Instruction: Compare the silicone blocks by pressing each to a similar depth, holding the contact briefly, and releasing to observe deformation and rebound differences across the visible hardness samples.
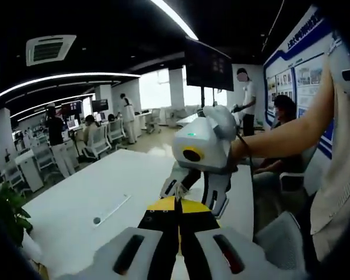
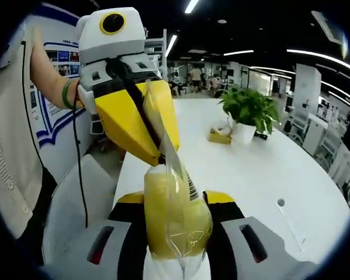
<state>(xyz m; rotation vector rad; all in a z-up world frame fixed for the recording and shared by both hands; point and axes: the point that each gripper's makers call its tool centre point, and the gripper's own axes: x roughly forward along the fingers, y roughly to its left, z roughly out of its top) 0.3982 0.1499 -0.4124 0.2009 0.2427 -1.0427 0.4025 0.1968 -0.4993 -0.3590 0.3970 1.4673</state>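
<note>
- Yellow silicone block in clear bag (image 2: 176, 213): it is sitting between your right gripper (image 2: 176, 233)'s jaws, which are pinching it above the white table (image 2: 251, 163).
- Left gripper (image 2: 141, 119): its yellow jaws are pressing together on the bag's top edge.
- Handling, as a judgement: the block is looking light and soft, the film slippery; you are better gripping the block body, not loose plastic.
- Potted plant (image 2: 248, 111): it is standing well apart.

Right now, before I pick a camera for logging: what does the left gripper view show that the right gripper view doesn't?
Left gripper view: a hanging monitor, people at desks. Right gripper view: a yellow packet between the right jaws, its top pinched by the left gripper, plus a plant. Both: the white table.
</note>
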